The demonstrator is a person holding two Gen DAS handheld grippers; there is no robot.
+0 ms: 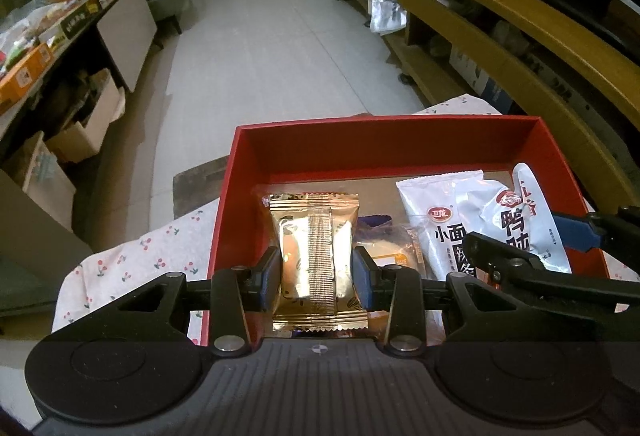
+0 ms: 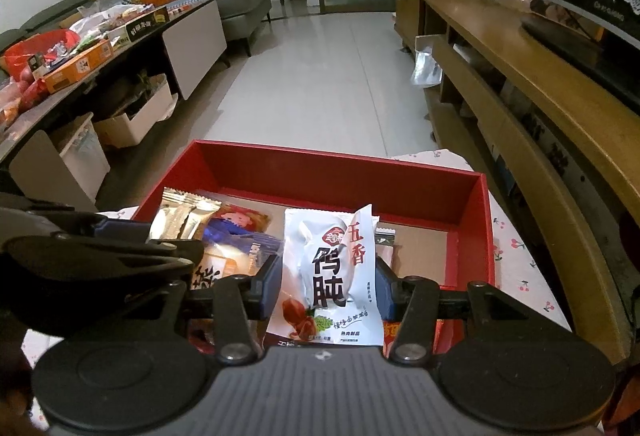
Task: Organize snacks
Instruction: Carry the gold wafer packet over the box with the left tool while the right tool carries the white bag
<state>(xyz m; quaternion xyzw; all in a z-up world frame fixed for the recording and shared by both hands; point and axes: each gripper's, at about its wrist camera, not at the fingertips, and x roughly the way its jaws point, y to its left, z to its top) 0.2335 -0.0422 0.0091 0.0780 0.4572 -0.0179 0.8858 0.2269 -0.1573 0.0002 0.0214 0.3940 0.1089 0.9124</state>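
Observation:
A red box [image 1: 384, 126] [image 2: 332, 160] sits on a cherry-print cloth. My left gripper [image 1: 317, 268] is shut on a gold snack packet [image 1: 314, 236], held upright over the box's near left part; the packet also shows in the right wrist view [image 2: 182, 214]. My right gripper [image 2: 329, 278] is shut on a white duck-gizzard packet [image 2: 334, 268] over the box's near middle; it also shows in the left wrist view [image 1: 524, 220]. A white noodle packet [image 1: 436, 212] and a clear-wrapped pastry [image 1: 394, 242] lie in the box.
A long wooden TV cabinet [image 1: 520, 24] [image 2: 540, 84] runs along the right. A cluttered low table [image 2: 80, 48] with boxes beneath stands at the left. Tiled floor [image 2: 320, 76] stretches ahead. The cherry-print cloth [image 1: 132, 260] covers the surface under the box.

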